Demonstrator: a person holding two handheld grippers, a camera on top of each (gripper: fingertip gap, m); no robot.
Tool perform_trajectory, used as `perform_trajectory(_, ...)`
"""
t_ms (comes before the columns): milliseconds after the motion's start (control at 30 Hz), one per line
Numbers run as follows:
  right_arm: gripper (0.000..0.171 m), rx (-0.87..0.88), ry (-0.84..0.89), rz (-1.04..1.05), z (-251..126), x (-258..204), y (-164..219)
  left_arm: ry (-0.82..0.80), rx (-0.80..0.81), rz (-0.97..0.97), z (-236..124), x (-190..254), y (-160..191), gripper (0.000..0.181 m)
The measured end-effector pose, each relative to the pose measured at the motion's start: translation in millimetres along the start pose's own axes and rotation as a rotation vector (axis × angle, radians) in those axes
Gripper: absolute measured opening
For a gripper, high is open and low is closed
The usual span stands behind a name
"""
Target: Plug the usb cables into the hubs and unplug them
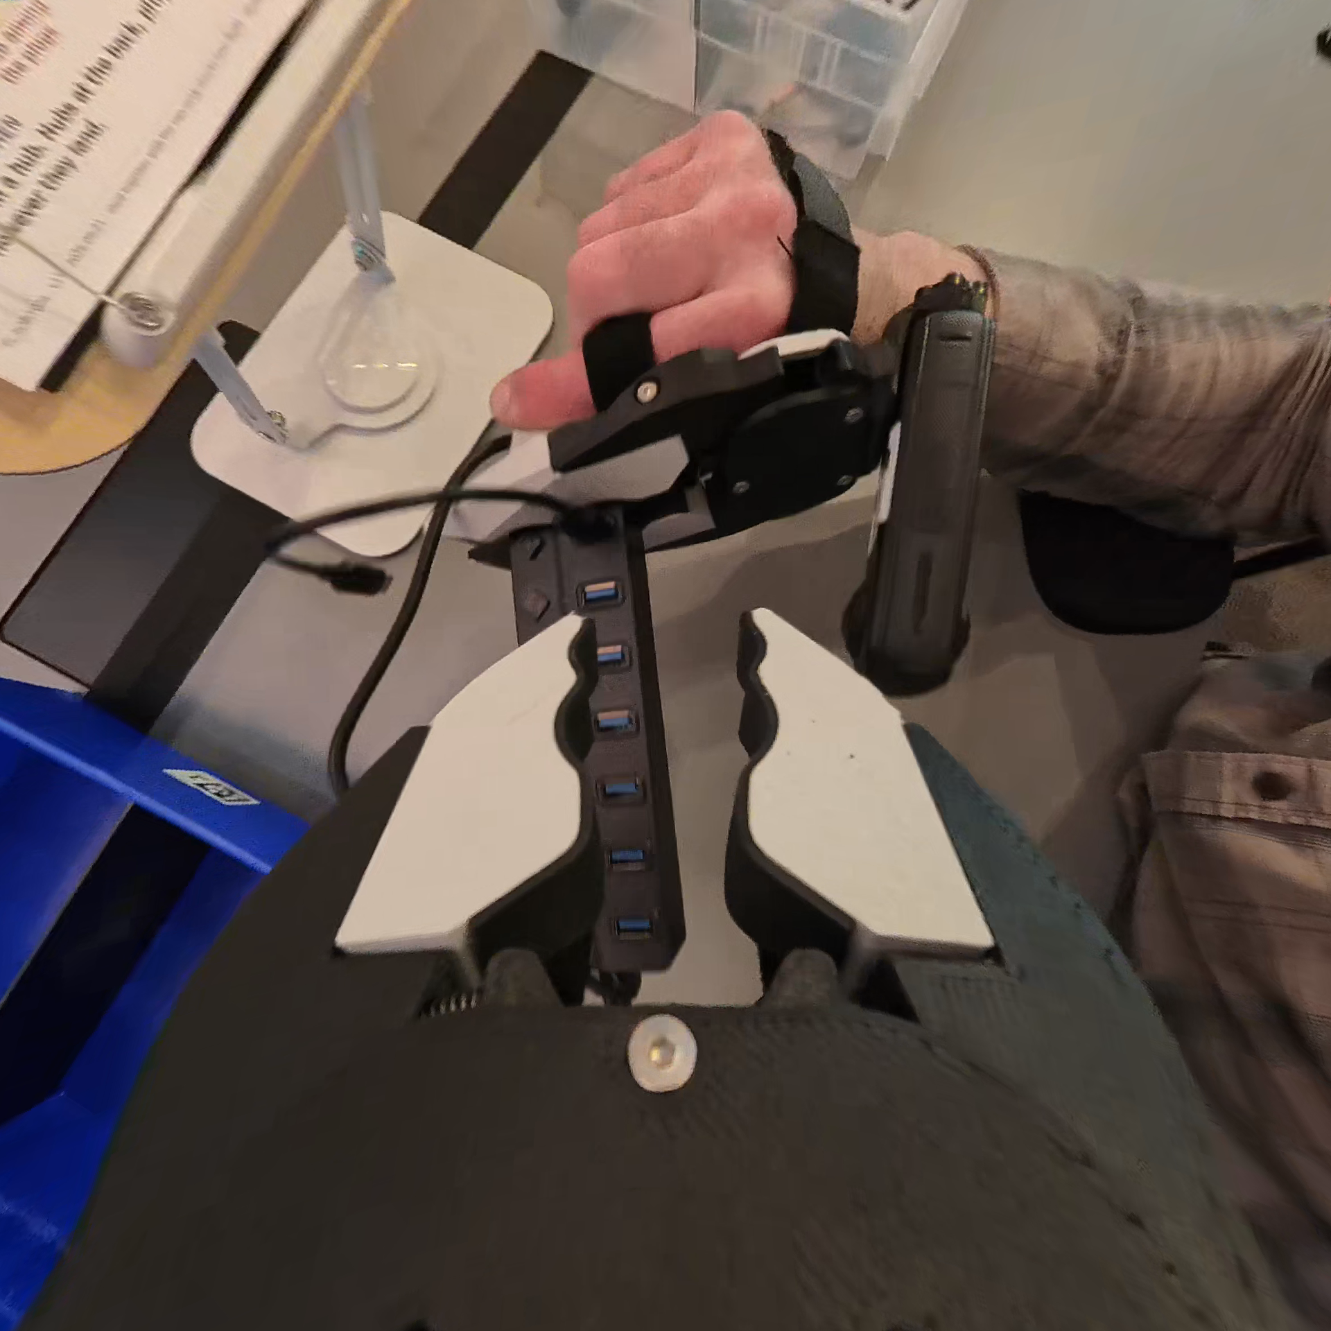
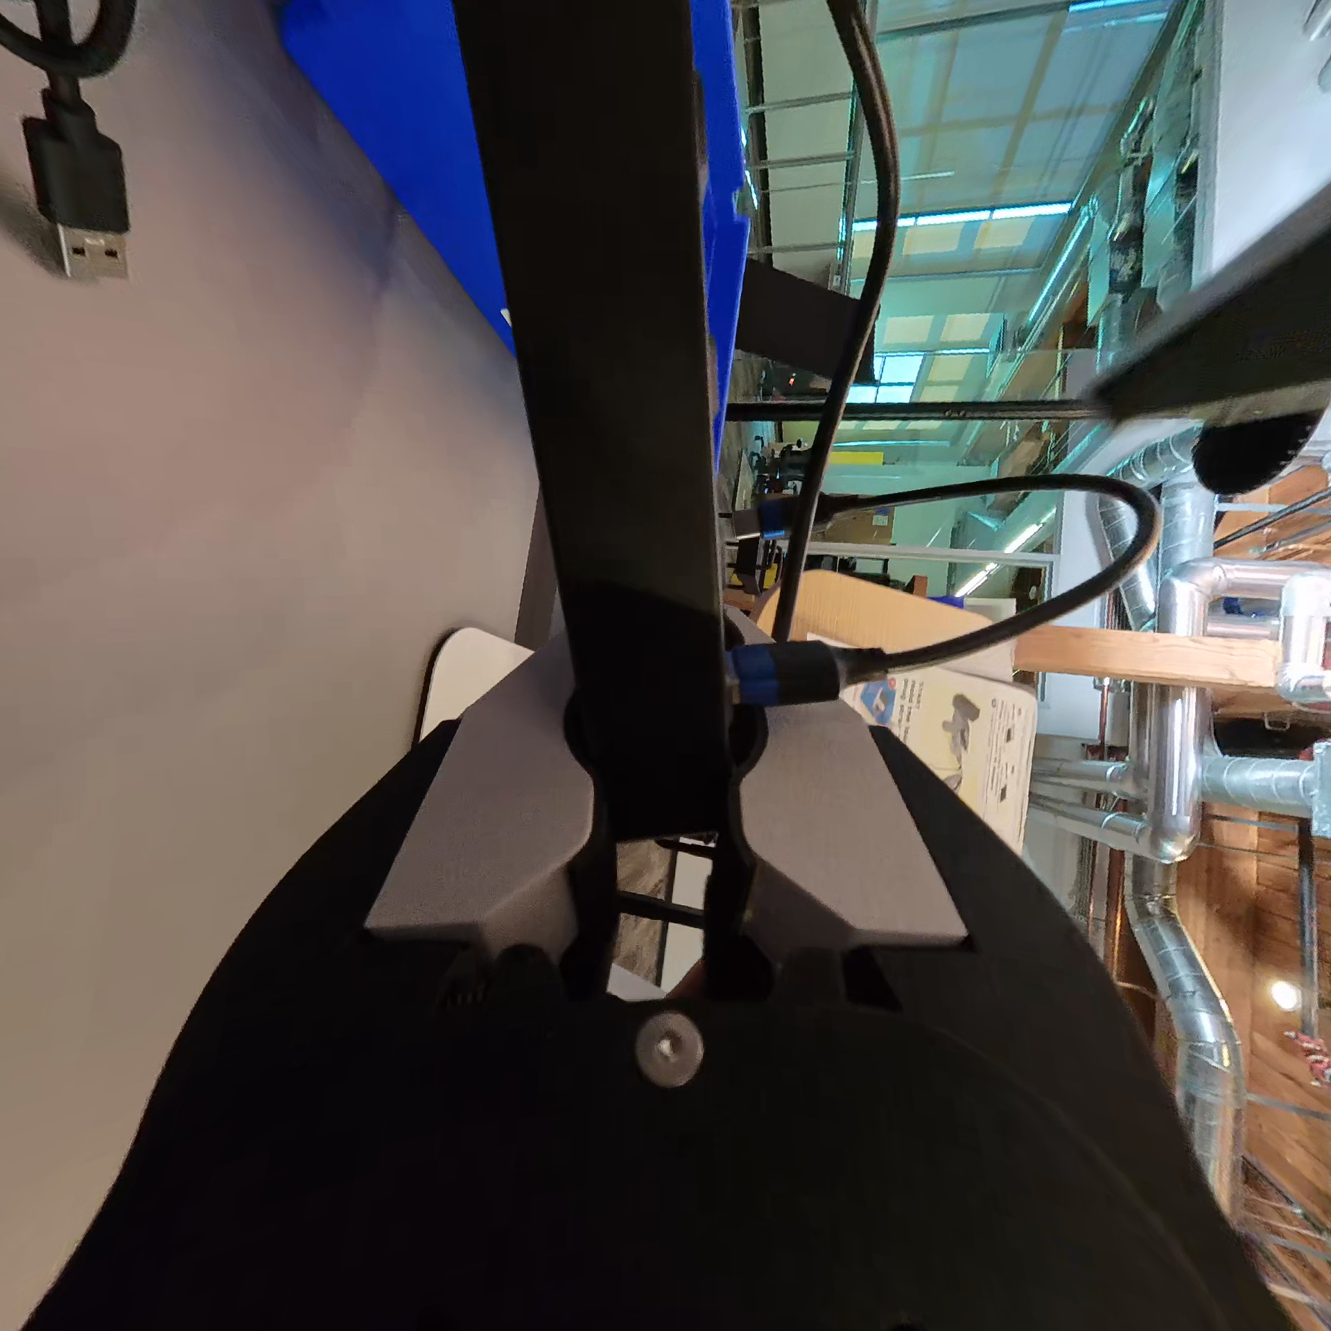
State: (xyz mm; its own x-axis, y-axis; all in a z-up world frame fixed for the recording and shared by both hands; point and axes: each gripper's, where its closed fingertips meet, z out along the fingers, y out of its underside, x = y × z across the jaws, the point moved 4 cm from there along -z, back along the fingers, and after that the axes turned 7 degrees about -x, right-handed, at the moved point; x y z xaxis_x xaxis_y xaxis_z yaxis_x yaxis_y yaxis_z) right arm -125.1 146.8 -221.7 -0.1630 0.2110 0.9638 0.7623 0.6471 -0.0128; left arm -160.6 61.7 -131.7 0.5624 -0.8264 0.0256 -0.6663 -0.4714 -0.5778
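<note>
The right gripper (image 2: 662,756) is clenched on the far end of the black hub (image 1: 626,756), lifted above the surface (image 1: 288,648). The left gripper (image 1: 666,648) stands released around it. One blue-collared plug (image 2: 785,673) sits in a port; judging by this, pulling it out comes next, needing a firm hub grip.

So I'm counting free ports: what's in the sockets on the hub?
On the black hub, six blue sockets show empty. One plug sits in its far end under the right gripper, whose jaws cover anything beyond.

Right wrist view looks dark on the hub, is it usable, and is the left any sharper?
Right wrist view: hub is a backlit silhouette against bright windows, ports unreadable; image rolled sideways. Left wrist view: evenly lit, blue ports clear on the hub, motion blur toward the edges.
</note>
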Motion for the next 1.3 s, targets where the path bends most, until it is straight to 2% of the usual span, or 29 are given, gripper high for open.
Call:
perform_trajectory(33, 0.023, 0.005, 0.003, -0.010, -1, -1, -4, 0.011, -0.015, 0.000, 6, 1, -2, 0.038)
perform_trajectory(133, 0.024, 0.022, 0.012, -0.032, -3, -1, -15, -0.009, -0.083, -0.024, 26, -7, 2, 0.039)
perform_trajectory(233, 0.024, 0.033, 0.020, -0.042, -6, 1, -21, -0.049, -0.083, -0.058, 37, -15, 4, 0.041)
perform_trajectory(367, 0.022, 0.030, 0.024, -0.057, -8, 1, -25, -0.055, -0.100, -0.061, 44, -15, 6, 0.032)
perform_trajectory(500, 0.023, 0.037, 0.019, -0.072, -8, -2, -27, -0.029, -0.147, -0.044, 44, -13, 8, 0.023)
perform_trajectory(800, 0.023, 0.048, 0.014, -0.081, -11, -2, -31, 0.143, -0.179, -0.128, 39, -17, 12, 0.016)
perform_trajectory(1100, 0.022, 0.023, 0.020, -0.085, -10, -2, -30, 0.108, -0.179, -0.104, 41, -17, 13, 0.016)
perform_trajectory(1200, 0.023, 0.028, 0.021, -0.056, -10, -3, -39, 0.119, -0.230, -0.095, 37, -17, 18, 0.016)
perform_trajectory(1300, 0.022, 0.014, 0.032, -0.019, -7, -3, -43, 0.064, -0.285, -0.062, 34, -17, 21, 0.016)
